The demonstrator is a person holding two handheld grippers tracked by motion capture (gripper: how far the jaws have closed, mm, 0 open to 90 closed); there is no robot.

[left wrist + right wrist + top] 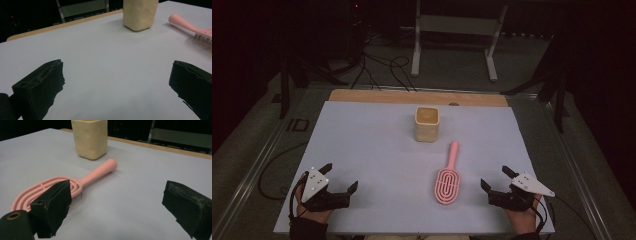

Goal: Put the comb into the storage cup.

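The pink hairbrush (448,177) lies flat on the desk (362,145), bristles down, its oval head toward the near edge and its handle pointing away toward the cream cup (427,123). The cup stands upright just beyond the handle tip, near it but not touching. The right hand-held gripper (495,179) rests on the desk to the right of the brush head, close beside it but apart, with its jaws spread wide and nothing between them. The left hand-held gripper (341,177) sits well to the left near the front edge, jaws also wide and empty. No grasp is made yet, so this looks like the start: the reach for the brush. The next move probably calls for the right hand-held gripper to slide left and close across the narrow handle, since the wide head offers a poor hold, then lift and tip it toward the cup's open mouth
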